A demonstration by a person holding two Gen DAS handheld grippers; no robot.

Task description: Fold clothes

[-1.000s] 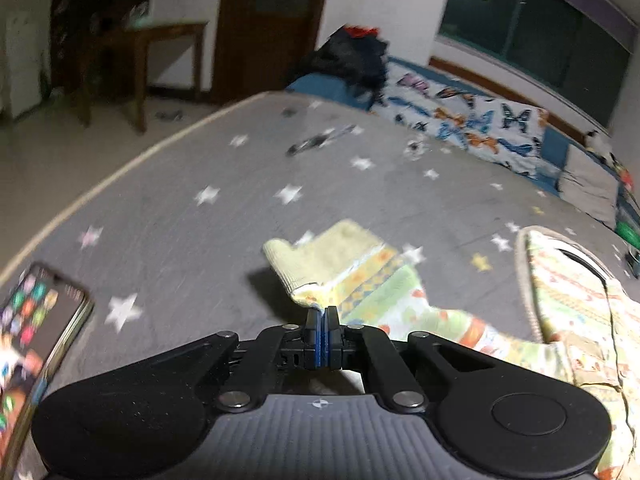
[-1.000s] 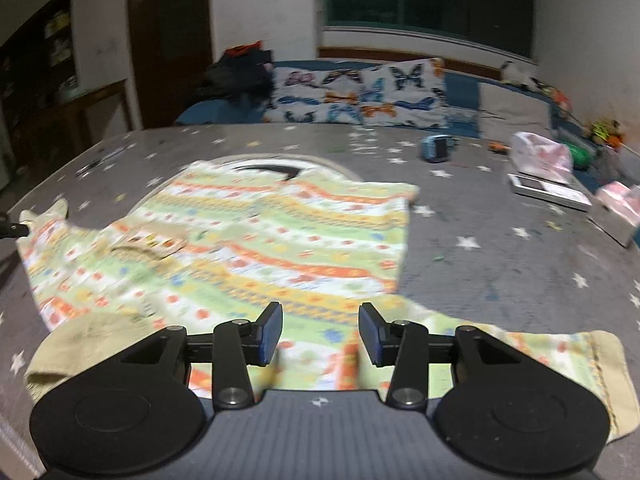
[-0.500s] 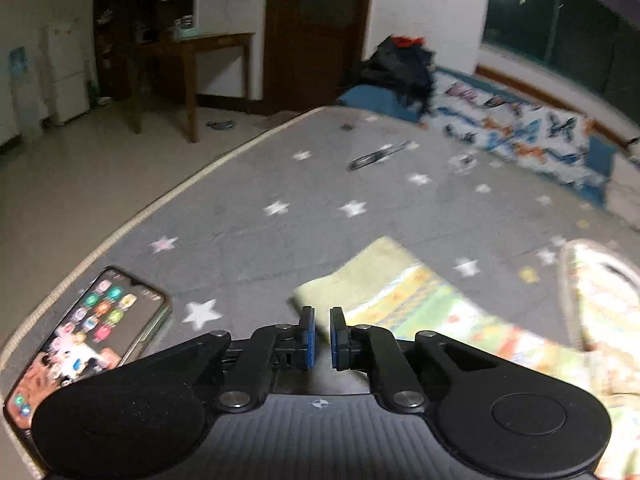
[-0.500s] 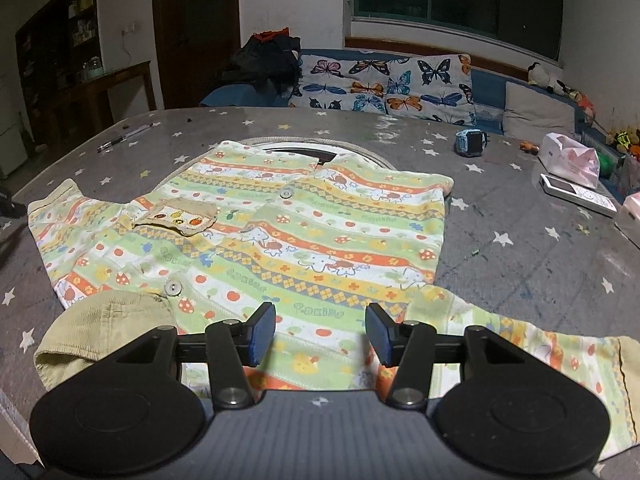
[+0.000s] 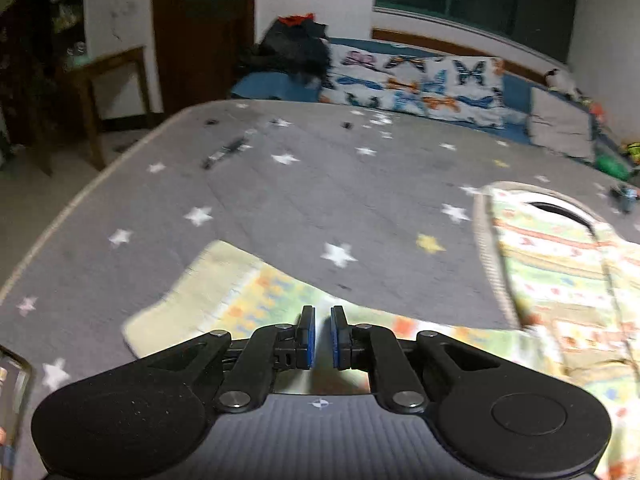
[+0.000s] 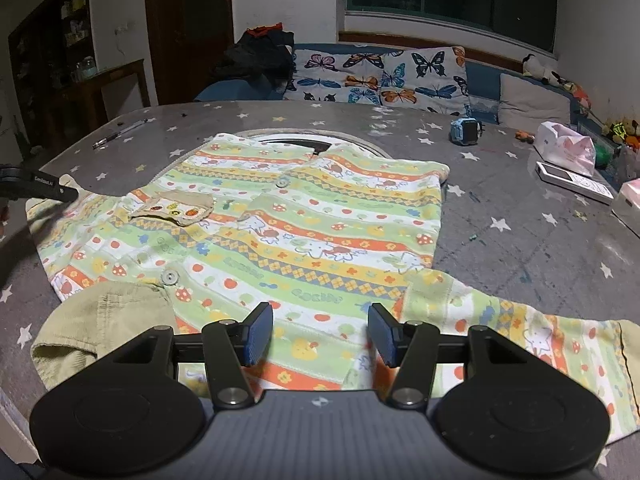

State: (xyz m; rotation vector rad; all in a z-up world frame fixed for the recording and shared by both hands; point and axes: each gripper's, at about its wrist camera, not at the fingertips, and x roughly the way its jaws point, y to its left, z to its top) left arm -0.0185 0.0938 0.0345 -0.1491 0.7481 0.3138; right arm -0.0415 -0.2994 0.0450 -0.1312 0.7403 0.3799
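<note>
Hovering over the left sleeve (image 5: 224, 300) near the bed's left edge, the left gripper (image 5: 322, 336) shows a narrow gap, empty; the right gripper (image 6: 320, 334) gapes wide above the spread striped shirt (image 6: 288, 236). Sleeve fold looks next.

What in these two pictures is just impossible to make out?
- Phone, left wrist view: cut off by the frame's left edge.
- Striped, patterned child's shirt, near hem: hidden behind the right tool.
- Left sleeve, left wrist view: print lost to motion blur.

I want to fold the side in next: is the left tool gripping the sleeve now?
No. The left tool is slightly open, with a gap between its blue pads, and the sleeve lies flat on the table beyond them.
</note>
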